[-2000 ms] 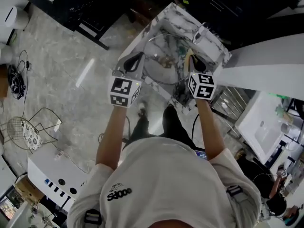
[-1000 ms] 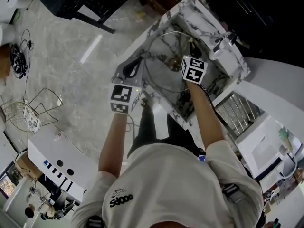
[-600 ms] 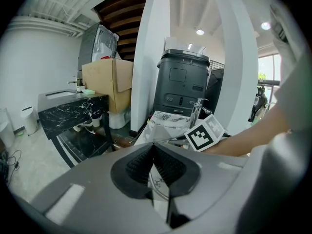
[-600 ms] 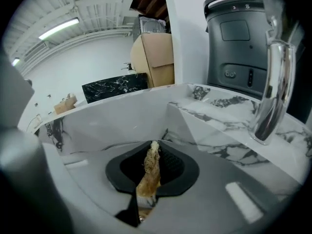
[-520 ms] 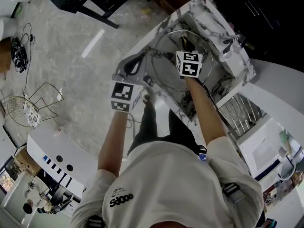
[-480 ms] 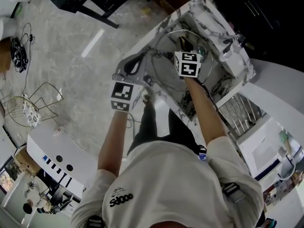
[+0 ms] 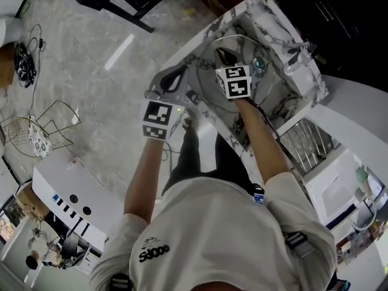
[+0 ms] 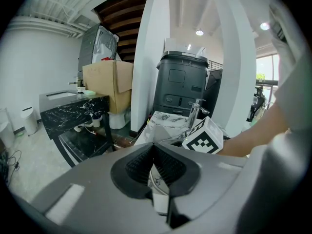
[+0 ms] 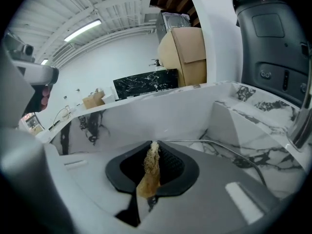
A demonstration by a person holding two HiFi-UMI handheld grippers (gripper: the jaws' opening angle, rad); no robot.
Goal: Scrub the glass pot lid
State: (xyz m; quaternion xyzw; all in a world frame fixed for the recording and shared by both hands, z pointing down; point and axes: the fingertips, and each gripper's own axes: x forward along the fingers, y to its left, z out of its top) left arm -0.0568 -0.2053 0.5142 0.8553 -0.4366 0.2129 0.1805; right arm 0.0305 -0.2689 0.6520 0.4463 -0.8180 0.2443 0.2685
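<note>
The glass pot lid [image 7: 260, 90] lies tilted in the marble sink [image 7: 276, 18]; its metal rim [image 9: 222, 149] curves past in the right gripper view. My left gripper [image 7: 173, 79] is at the lid's left edge and shut on the rim, with the thin glass edge [image 8: 157, 182] between the pads. My right gripper [image 7: 223, 56] reaches over the lid inside the sink. It is shut on a tan fibrous scrub pad [image 9: 150, 172] that sticks up between its jaws [image 9: 152, 160]. Where the pad meets the glass is hidden under the gripper.
A chrome faucet [image 7: 298, 54] stands on the sink's far rim. A metal rack [image 7: 303, 139] sits right of the sink. On the floor to the left are a wire basket [image 7: 27, 141], cables [image 7: 23, 32] and a white unit [image 7: 66, 193]. A black bin [image 8: 183, 89] stands behind the sink.
My right gripper has slid leftward across the lid with the scrub pad. My left gripper has kept its hold at the lid's left edge.
</note>
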